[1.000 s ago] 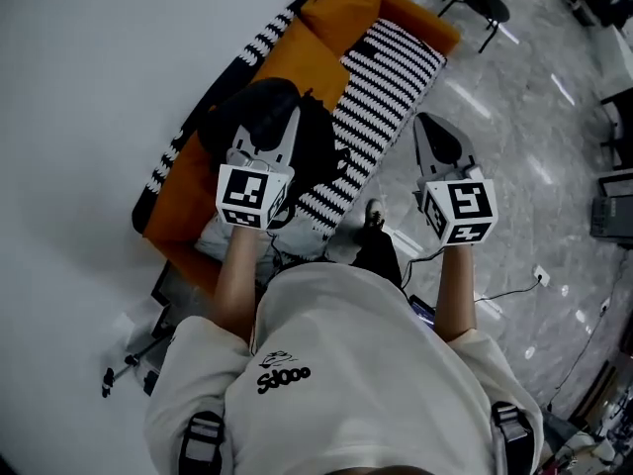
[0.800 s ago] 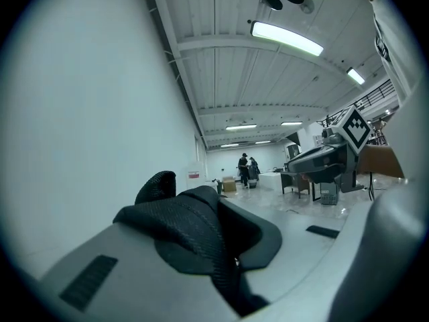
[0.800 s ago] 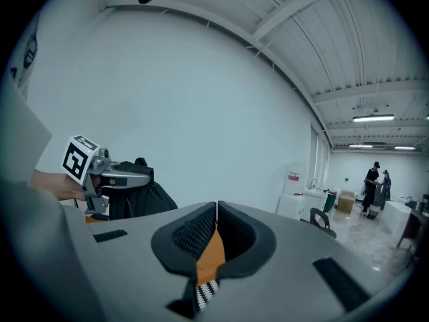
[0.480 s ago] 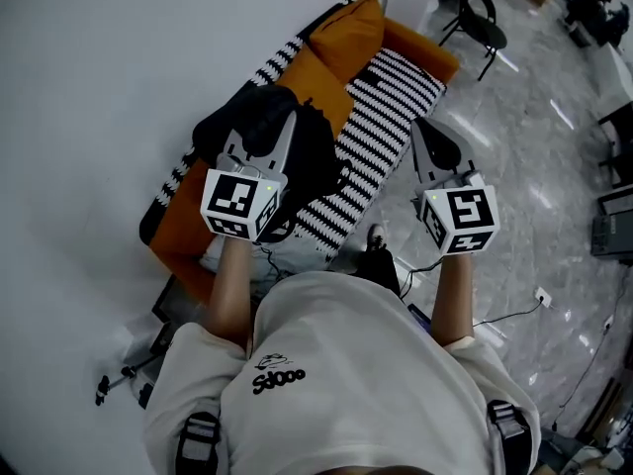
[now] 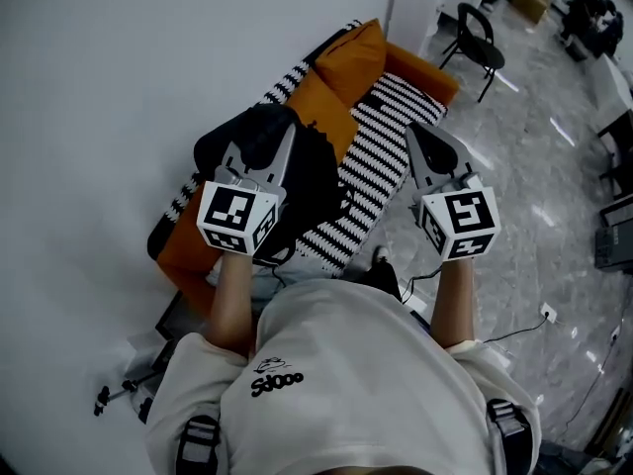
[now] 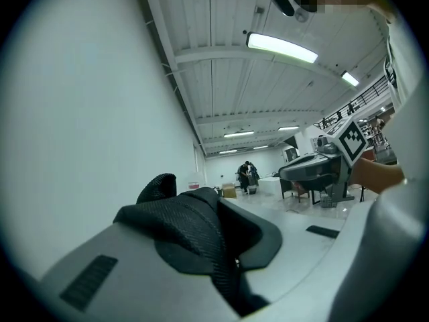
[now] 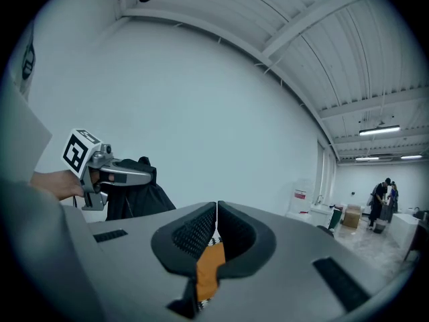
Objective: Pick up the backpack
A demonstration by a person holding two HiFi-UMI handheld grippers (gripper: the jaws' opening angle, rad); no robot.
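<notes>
Centre-left in the head view, a soft black fabric backpack point(image 5: 318, 171) hangs from the left claw point(image 5: 265, 144) over an orange sofa point(image 5: 318, 97).

Left gripper view: the jaws pinch its woven top loop point(image 6: 191, 223), a sound hold for a pack that looks limp and probably light.

Right gripper view: the right claw point(image 7: 216, 230) is pressed together, empty. The pack dangles top-up, long axis seemingly vertical.

- Left gripper point(image 5: 267, 139): on the left, pointing level, jaws clamped on backpack point(image 5: 318, 178) fabric.
- Right gripper point(image 5: 422, 139): at the right, jaws together, empty.
- Left forearm point(image 5: 229, 300) and right forearm point(image 5: 453, 303): bare, stretched forward.
</notes>
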